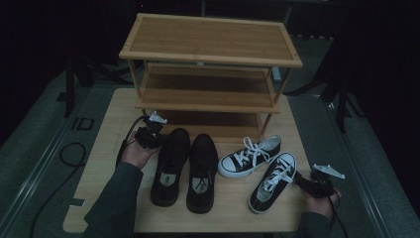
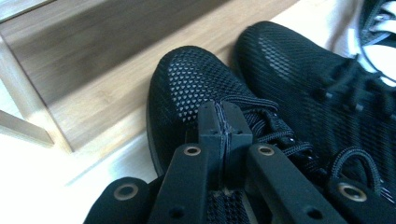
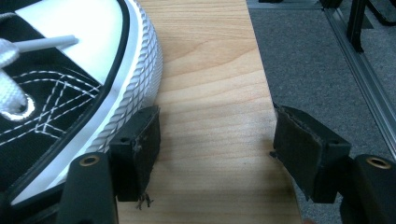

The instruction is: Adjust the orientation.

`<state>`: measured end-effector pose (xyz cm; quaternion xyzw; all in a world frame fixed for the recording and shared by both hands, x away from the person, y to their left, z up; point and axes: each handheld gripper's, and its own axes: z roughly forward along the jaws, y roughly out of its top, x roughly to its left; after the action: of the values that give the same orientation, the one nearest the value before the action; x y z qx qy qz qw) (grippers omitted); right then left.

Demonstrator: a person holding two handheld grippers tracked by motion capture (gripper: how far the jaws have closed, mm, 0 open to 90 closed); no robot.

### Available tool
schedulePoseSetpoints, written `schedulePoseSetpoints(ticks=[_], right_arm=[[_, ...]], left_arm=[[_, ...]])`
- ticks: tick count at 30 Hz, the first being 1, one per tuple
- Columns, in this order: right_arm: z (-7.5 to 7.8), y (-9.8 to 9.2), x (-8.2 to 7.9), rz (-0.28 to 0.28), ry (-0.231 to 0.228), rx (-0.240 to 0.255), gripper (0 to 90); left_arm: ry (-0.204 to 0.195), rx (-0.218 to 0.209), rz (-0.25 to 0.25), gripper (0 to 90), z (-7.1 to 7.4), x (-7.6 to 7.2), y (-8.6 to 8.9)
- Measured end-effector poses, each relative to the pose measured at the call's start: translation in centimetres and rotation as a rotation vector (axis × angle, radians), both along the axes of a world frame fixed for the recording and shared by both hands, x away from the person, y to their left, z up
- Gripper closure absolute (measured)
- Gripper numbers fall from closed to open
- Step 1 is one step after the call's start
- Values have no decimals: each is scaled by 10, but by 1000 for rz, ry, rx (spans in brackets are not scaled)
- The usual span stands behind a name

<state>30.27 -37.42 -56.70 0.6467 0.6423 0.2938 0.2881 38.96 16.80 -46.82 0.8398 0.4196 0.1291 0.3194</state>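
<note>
**High view: left jaws pinch the black shoe by its tongue**

High view shows the left gripper [image 1: 148,135] at the left black shoe [image 1: 171,166], which lies near the tabletop's middle, toe toward the rack [image 1: 210,59], touching its twin [image 1: 202,171]. In the left gripper view the jaws stand pressed together over the laces [image 2: 280,126], seemingly nipping lace or tongue. Mesh upper looks soft and light; it will sag and swing from such a hold, so the stiffer heel collar would likely serve better. The right gripper [image 3: 215,149] rests spread wide near the right edge, one pad beside the sneaker [image 3: 70,84] sole, holding nothing.
</note>
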Motion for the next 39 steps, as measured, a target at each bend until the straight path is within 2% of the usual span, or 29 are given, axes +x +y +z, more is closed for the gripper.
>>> schedulePoseSetpoints(ticks=[3, 6, 10, 14, 19, 22, 27, 35, 39], right_arm=[[0, 0, 0, 0, 0, 0, 316], [0, 0, 0, 1, 0, 0, 315], [0, 0, 0, 1, 0, 0, 316], [0, 0, 0, 1, 0, 0, 316], [0, 0, 0, 1, 0, 0, 316], [0, 0, 0, 1, 0, 0, 316], [0, 0, 0, 1, -1, -1, 315], [0, 0, 0, -1, -1, 2, 315], [0, 0, 0, 0, 0, 0, 316]], left_arm=[[13, 30, 11, 888, -4, 2, 1], [16, 16, 14, 867, -3, 2, 4], [10, -36, 7, 801, 6, -3, 8], [10, -29, -4, 748, 12, -12, 9], [14, -24, -31, 730, 20, -22, 8], [11, -32, -64, 754, 25, -30, 7], [16, -25, -117, 894, 31, -43, 3], [17, 22, -177, 898, 38, -63, -4], [34, 45, -190, 898, 34, -69, -4]])
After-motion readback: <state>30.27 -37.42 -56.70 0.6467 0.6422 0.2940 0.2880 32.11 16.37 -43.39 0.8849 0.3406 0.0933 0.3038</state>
